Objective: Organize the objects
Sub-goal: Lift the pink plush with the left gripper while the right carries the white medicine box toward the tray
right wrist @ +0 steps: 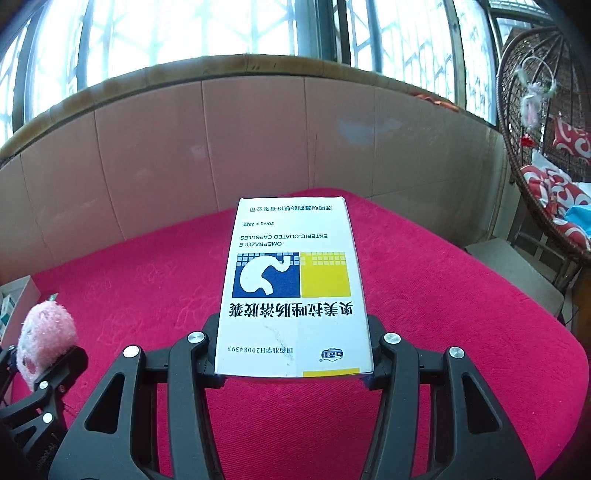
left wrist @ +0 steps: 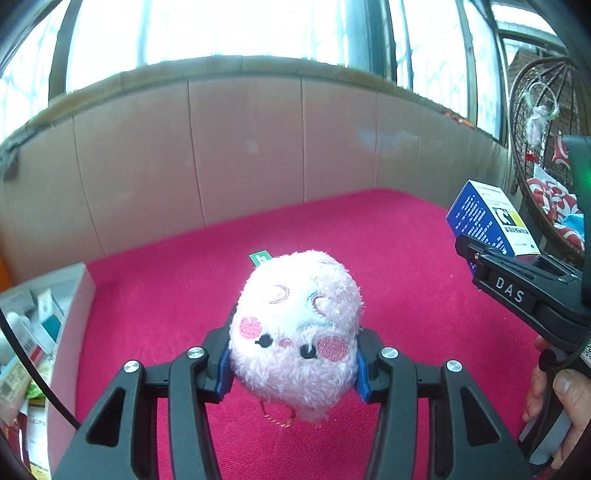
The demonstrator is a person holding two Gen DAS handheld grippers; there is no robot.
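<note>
— Plush toy [left wrist: 295, 332]: where is it?
— Clamped in the left gripper [left wrist: 293, 363], above the red cloth [left wrist: 388, 240].
— And the medicine box [right wrist: 293, 288]?
— Gripped by the right gripper [right wrist: 293, 363], also off the cloth, beside the toy.

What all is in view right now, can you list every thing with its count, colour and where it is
plush toy: one, pale pink, held off the cloth in the left gripper
medicine box: one, white with blue and yellow squares, held in the right gripper
cloth-covered surface: one, magenta, under both grippers
storage box: one, grey, left edge, holds assorted small packages
wall panels: several, pinkish tan, behind the surface
windows: several panes, bright, above the panels
hanging wicker chair: one, dark brown, far right, red and white cushions
left gripper: one, black, jaws closed on the toy
right gripper: one, black, jaws closed on the box
hand: one, on the right gripper's handle
</note>
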